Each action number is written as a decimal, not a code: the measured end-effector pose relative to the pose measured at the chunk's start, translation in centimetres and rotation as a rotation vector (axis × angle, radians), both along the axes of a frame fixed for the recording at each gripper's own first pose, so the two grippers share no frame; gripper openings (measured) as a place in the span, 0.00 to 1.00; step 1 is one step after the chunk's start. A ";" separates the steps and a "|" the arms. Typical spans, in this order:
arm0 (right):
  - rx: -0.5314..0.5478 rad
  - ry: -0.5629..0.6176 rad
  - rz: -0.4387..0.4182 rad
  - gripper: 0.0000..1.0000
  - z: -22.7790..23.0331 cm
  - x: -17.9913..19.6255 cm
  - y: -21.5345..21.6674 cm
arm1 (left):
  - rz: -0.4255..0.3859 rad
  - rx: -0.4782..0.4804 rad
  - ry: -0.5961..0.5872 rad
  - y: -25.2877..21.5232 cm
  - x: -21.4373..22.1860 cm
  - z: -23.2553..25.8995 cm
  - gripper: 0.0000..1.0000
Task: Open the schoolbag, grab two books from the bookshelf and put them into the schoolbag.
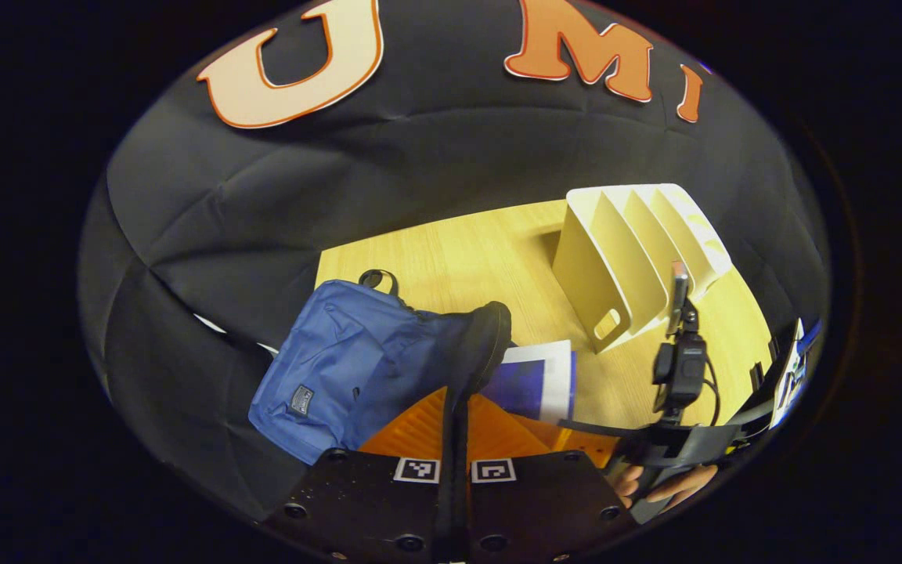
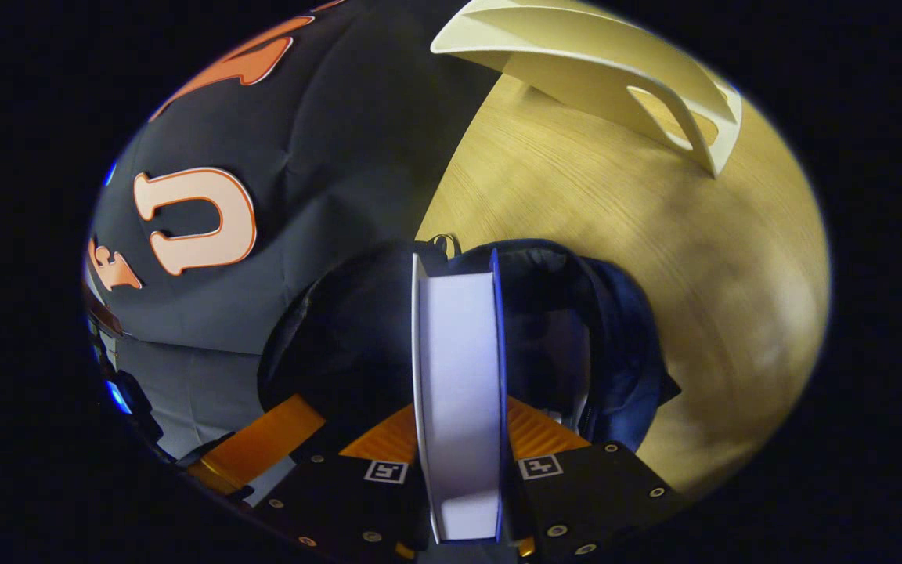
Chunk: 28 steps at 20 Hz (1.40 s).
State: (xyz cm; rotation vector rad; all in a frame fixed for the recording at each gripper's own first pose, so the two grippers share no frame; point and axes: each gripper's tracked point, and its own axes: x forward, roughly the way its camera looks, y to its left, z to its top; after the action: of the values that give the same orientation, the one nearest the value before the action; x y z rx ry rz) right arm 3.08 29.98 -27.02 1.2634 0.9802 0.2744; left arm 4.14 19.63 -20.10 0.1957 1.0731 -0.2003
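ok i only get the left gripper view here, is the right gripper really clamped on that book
Observer: Yes. In the right gripper view the right gripper has both fingers pressed on the book, with its page edge facing the camera.
Operator: and is the bag open under it
Observer: Yes. The schoolbag shows a dark opening on both sides of the book, whose far end points into it.

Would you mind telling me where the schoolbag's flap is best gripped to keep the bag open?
Probably at the flap's dark piped rim, from the open side, as the left gripper has it: that rim is thin, stands up, and fits between two fingers.
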 end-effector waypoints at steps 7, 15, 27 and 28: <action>0.031 0.003 0.012 0.37 -1.6 0.8 3.3 | -0.039 -0.016 0.028 -1.6 -0.8 -0.3 0.01; 0.069 -0.016 -0.002 0.37 -2.2 2.1 4.5 | -0.037 -0.014 0.023 -1.2 -1.0 -0.1 0.01; -0.035 0.102 0.043 0.80 -3.1 0.6 -0.1 | -0.002 -0.030 0.006 -0.2 -0.8 0.1 0.00; -0.062 0.102 0.047 0.84 -3.1 0.2 -1.2 | 0.003 -0.037 0.008 -0.2 -0.9 0.1 0.00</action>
State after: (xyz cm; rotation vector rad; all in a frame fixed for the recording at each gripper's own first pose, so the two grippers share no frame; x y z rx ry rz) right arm 3.32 28.75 -30.17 1.2086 1.0988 0.2159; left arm 3.24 19.40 -20.03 0.1600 1.0770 -0.2189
